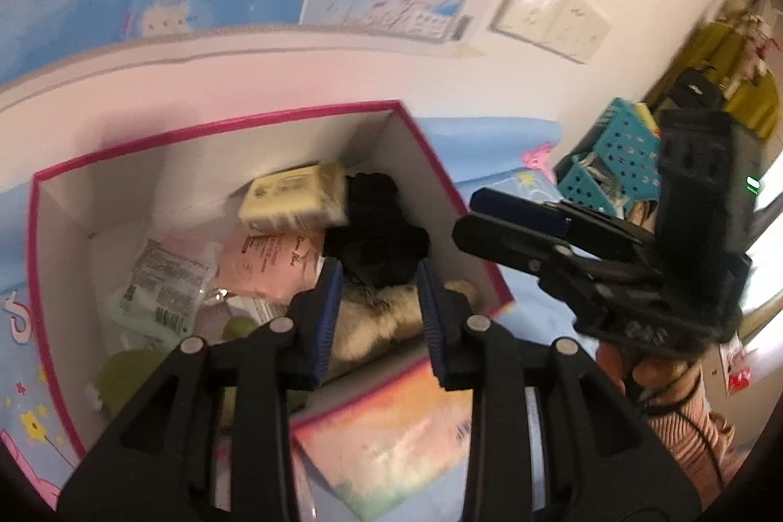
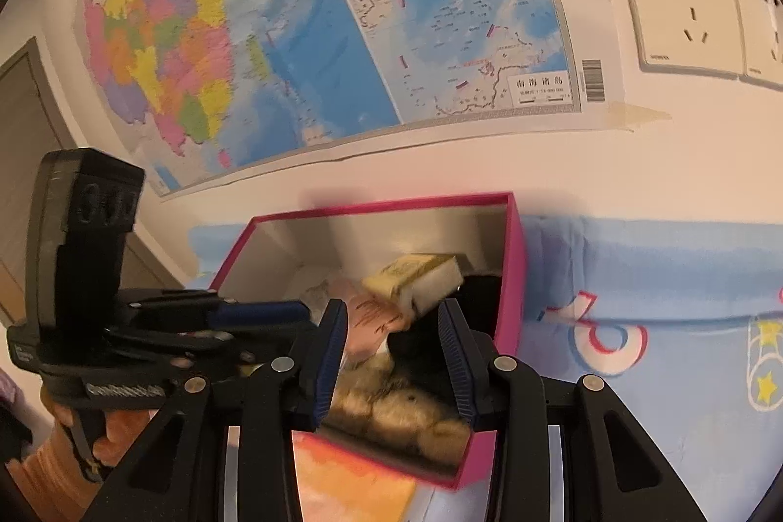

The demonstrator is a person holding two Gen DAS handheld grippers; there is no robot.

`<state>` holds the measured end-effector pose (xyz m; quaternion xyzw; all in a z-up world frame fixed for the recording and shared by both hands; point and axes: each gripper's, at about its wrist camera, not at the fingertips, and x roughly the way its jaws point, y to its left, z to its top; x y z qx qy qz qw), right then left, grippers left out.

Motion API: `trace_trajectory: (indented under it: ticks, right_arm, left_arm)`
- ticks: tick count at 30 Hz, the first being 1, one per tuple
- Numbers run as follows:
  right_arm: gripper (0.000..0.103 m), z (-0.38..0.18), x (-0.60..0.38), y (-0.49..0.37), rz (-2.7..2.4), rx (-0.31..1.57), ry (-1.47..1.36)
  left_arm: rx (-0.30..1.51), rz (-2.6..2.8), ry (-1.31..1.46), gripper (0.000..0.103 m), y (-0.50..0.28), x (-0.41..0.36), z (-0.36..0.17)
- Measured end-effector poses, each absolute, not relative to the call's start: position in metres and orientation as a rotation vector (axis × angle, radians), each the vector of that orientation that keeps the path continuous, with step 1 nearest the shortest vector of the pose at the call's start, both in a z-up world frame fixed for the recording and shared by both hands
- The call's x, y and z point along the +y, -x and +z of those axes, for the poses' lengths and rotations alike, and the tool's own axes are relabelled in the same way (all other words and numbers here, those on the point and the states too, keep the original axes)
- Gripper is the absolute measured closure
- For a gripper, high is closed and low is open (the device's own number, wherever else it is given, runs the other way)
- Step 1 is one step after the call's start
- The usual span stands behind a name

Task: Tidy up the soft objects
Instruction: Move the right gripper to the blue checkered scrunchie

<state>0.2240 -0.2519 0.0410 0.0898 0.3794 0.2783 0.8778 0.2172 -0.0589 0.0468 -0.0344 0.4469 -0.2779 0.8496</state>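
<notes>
Left gripper (image 1: 377,302) hovering over pink-rimmed box (image 1: 215,120), jaws parted a modest gap, nothing gripped. Right gripper (image 2: 394,338) just right of it, likewise parted and empty. Inside box: cream packet (image 1: 293,199) at far end, black fluffy item (image 1: 377,223) beside it, tan furry toy (image 1: 372,316) nearest, pink pouch (image 1: 274,262) with unreadable script. Blue printed cloth (image 2: 660,277) underneath; wall map (image 2: 293,23) and sockets (image 2: 680,3) behind.

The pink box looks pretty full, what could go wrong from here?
1. The yellow sponge sits tilted on top of the pile, so a nudge may tip it.
2. Both grippers hover close together over the pink box; they could bump each other or its rim.
</notes>
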Motion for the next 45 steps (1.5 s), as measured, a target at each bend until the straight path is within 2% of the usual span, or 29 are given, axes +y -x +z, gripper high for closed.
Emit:
trace_trajectory:
  ticks: [4, 8, 16, 18, 19, 27, 36, 45]
  right_arm:
    - [0.063, 0.045, -0.258, -0.201, 0.628, 0.786, -0.202]
    - [0.061, 0.051, -0.260, -0.171, 0.691, 0.776, -0.211]
    - [0.059, 0.040, -0.247, -0.103, 0.858, 0.836, -0.190]
    - [0.047, 0.030, -0.242, -0.085, 0.881, 0.867, -0.172]
    - [0.046, 0.023, -0.235, -0.073, 0.899, 0.895, -0.147]
    - [0.046, -0.025, -0.200, -0.036, 0.968, 1.055, -0.073]
    - [0.046, -0.039, -0.179, -0.029, 1.010, 1.093, -0.064]
    - [0.046, -0.049, -0.163, -0.024, 1.022, 1.104, -0.060]
  left_arm:
    - [0.880, -0.646, 0.081, 0.069, -0.183, -0.046, 0.060]
    - [0.823, -0.670, 0.084, 0.060, -0.148, -0.026, 0.066]
    - [0.849, -0.647, 0.114, 0.058, -0.085, 0.016, 0.034]
    - [0.876, -0.638, 0.133, 0.058, -0.072, 0.025, 0.020]
    - [0.892, -0.626, 0.132, 0.058, -0.064, 0.028, 0.012]
    - [0.995, -0.634, 0.142, 0.058, -0.015, 0.039, -0.028]
    - [1.036, -0.700, 0.098, 0.058, 0.050, 0.035, -0.041]
    - [1.091, -0.705, 0.068, 0.058, 0.073, 0.030, -0.055]
